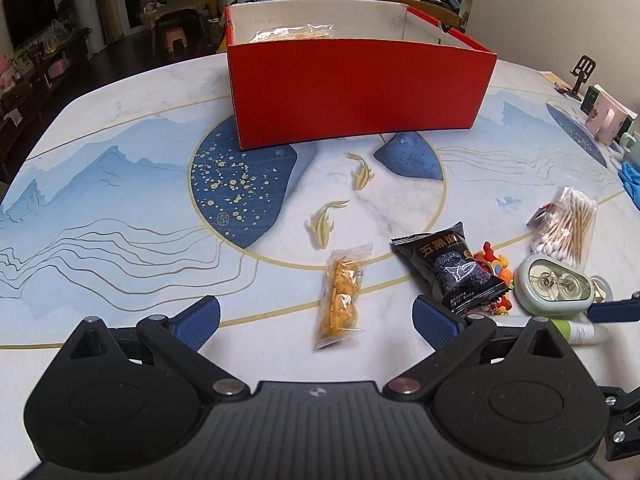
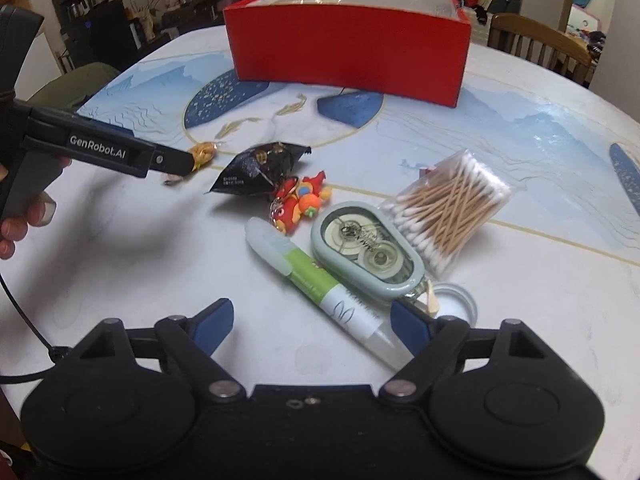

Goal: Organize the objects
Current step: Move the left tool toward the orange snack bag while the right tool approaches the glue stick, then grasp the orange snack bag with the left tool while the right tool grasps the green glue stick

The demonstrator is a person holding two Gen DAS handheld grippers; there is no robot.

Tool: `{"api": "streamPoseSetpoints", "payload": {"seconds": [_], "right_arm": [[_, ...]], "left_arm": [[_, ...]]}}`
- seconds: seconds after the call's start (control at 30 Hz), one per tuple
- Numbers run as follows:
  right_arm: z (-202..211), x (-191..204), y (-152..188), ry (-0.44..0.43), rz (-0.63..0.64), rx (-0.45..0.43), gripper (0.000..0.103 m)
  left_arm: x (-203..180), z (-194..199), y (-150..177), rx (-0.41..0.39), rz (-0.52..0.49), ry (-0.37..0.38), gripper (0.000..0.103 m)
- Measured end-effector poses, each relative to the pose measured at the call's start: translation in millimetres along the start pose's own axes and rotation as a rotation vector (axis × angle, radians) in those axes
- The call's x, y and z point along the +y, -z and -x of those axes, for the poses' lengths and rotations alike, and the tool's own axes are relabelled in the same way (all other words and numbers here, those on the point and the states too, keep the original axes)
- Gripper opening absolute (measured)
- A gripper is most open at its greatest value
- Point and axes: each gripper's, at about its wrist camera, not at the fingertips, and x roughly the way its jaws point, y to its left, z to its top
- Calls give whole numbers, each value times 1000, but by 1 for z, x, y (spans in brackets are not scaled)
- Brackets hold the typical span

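Note:
A red box (image 1: 356, 88) stands at the back of the table, with a clear snack bag (image 1: 294, 34) inside; it also shows in the right wrist view (image 2: 348, 56). My left gripper (image 1: 316, 318) is open, its fingers on either side of a yellow snack packet (image 1: 340, 298). A black snack packet (image 1: 456, 268), a red toy keychain (image 2: 298, 204), a green tape dispenser (image 2: 366, 250), a bag of cotton swabs (image 2: 450, 210) and a green-and-white tube (image 2: 320, 284) lie close together. My right gripper (image 2: 312, 322) is open, its fingers around the tube's near end.
Mugs and small boxes (image 1: 604, 120) stand at the table's right edge, with a blue cloth (image 1: 630, 180) beside them. A wooden chair (image 2: 536, 46) is behind the table. A clear round lid (image 2: 456, 300) lies beside the tape dispenser.

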Motion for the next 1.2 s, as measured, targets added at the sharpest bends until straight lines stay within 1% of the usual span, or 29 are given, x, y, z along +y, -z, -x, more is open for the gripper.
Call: {"api": "streamPoseSetpoints", "payload": {"seconds": [0.03, 0.13, 0.2, 0.3, 0.37, 0.53, 0.6, 0.63, 0.67, 0.7, 0.73, 0.77, 0.8, 0.87, 0.9, 0.97, 1.03, 1.1, 1.2], "right_arm": [[-2, 0, 0, 2, 5, 7, 83], [-8, 0, 0, -3, 18, 31, 75], [-8, 3, 1, -2, 33, 26, 73], [-8, 7, -1, -5, 48, 20, 67], [-9, 11, -3, -4, 67, 16, 60], [-14, 24, -8, 4, 120, 8, 52], [-15, 28, -9, 3, 136, 4, 50], [-16, 29, -10, 3, 136, 4, 50], [-16, 30, -10, 3, 139, 4, 48], [-16, 31, -10, 2, 144, 3, 46], [-16, 32, -11, -2, 150, 3, 42], [-16, 34, -11, -2, 155, 3, 38], [-15, 35, -11, -3, 160, 2, 37], [-15, 36, -11, -6, 167, 1, 31], [-15, 36, -11, -4, 170, 0, 29], [-15, 37, -12, -3, 172, 3, 24], [-15, 36, -12, 0, 166, 8, 21], [-15, 35, -13, -2, 152, 14, 21], [-13, 32, -12, -14, 123, 26, 20]], "left_arm": [[0, -1, 0, 2, 2, -1, 103], [-1, -4, -1, 3, -6, -11, 103], [-1, -7, -2, 5, -10, -12, 103], [-1, -12, 0, 8, -12, -3, 103], [0, -14, 1, 7, -7, 0, 103], [2, -19, 1, 11, 1, 12, 101], [2, -19, 1, 12, -5, 19, 88], [0, -20, 1, 18, -11, 21, 76], [-1, -20, 1, 25, -16, 22, 68], [-2, -20, 1, 23, -23, 19, 67], [-2, -20, 1, 25, -27, 22, 65], [-3, -19, 1, 25, -29, 30, 61], [-3, -19, 1, 25, -34, 35, 59], [-6, -18, 0, 30, -52, 40, 48], [-7, -18, 0, 32, -62, 47, 46], [-10, -17, -1, 36, -72, 69, 35], [-12, -16, -1, 42, -80, 87, 30], [-14, -16, -1, 46, -81, 99, 20], [-14, -15, -1, 48, -67, 113, 19]]}}
